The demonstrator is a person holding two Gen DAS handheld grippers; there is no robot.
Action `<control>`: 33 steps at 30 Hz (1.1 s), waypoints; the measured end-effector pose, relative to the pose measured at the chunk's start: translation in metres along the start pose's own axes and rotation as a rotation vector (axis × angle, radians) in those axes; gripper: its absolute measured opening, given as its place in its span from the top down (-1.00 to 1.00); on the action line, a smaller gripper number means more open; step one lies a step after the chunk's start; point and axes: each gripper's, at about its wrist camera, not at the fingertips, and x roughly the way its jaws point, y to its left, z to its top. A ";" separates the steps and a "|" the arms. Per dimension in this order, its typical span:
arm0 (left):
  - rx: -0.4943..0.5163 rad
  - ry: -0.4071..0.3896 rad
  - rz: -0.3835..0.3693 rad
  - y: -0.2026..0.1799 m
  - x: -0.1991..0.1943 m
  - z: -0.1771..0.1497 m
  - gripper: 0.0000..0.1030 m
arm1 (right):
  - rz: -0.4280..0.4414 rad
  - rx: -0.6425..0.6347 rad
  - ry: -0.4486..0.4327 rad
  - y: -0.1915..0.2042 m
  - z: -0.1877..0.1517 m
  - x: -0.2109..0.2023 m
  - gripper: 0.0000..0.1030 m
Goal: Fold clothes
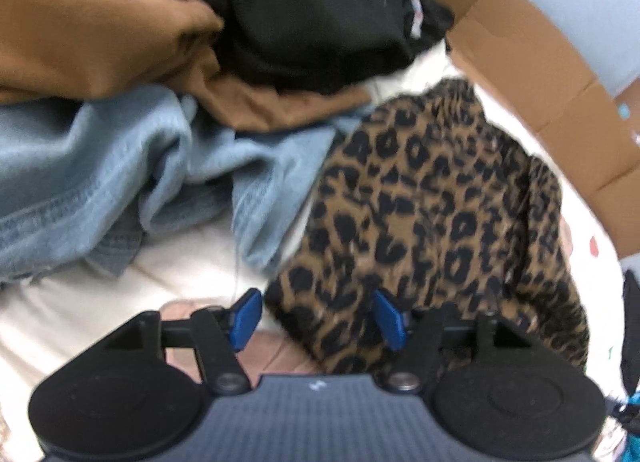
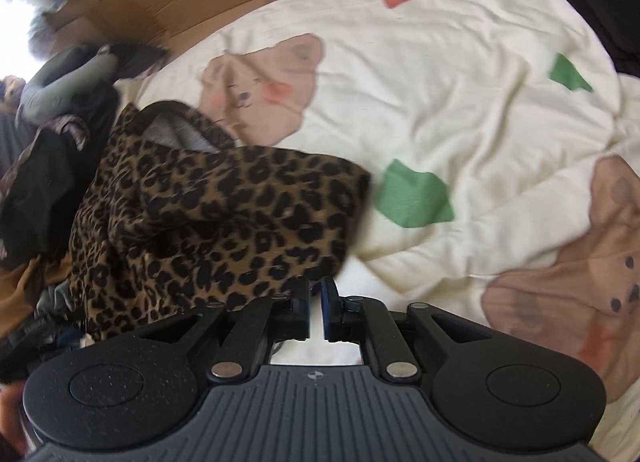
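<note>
A leopard-print garment [image 1: 432, 206] lies crumpled on the cream bedspread [image 1: 188, 262], to the right of the clothes pile. My left gripper [image 1: 319, 318] is open, and the garment's near edge lies between its blue fingertips [image 1: 248, 318]. In the right wrist view the same leopard-print garment [image 2: 224, 222] bunches up on the left, its grey lining showing at the top. My right gripper [image 2: 317, 302] is shut on the garment's lower right edge, with only a narrow slit between the fingers.
A pile of light blue denim [image 1: 100, 182], brown fabric [image 1: 80, 30] and black fabric [image 1: 312, 14] fills the left and back. A cardboard box [image 1: 532, 62] stands at the right. The bedspread [image 2: 460, 74] with bear and colour patches stretches to the right.
</note>
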 end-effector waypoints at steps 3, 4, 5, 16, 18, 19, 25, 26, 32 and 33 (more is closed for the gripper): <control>-0.015 -0.001 -0.010 0.002 0.005 0.008 -0.21 | 0.023 -0.032 -0.009 0.010 0.003 0.001 0.15; -0.017 0.002 -0.010 0.002 0.008 0.011 -0.21 | 0.033 -0.044 -0.010 0.013 0.005 0.002 0.13; -0.012 0.007 -0.010 0.001 0.011 0.013 -0.21 | 0.044 -0.056 -0.011 0.016 0.007 0.004 0.13; 0.064 0.058 0.002 -0.013 0.041 0.029 0.09 | 0.055 -0.218 -0.002 0.060 0.051 0.050 -0.22; 0.078 0.059 0.002 -0.016 0.040 0.031 0.23 | 0.055 -0.257 0.002 0.068 0.058 0.058 -0.24; 0.086 0.052 0.000 -0.017 0.034 0.031 0.37 | 0.055 -0.277 0.004 0.071 0.061 0.062 -0.25; 0.131 0.010 -0.013 -0.028 0.001 0.034 0.68 | 0.036 -0.379 0.031 0.086 0.076 0.089 -0.38; 0.139 0.003 -0.015 -0.030 -0.005 0.034 0.69 | 0.033 -0.381 0.041 0.085 0.076 0.092 -0.38; 0.186 -0.039 -0.027 -0.042 -0.040 0.036 0.74 | 0.071 -0.390 0.091 0.081 0.074 0.097 -0.05; 0.193 -0.049 -0.027 -0.044 -0.047 0.037 0.74 | 0.070 -0.403 0.104 0.081 0.073 0.096 0.33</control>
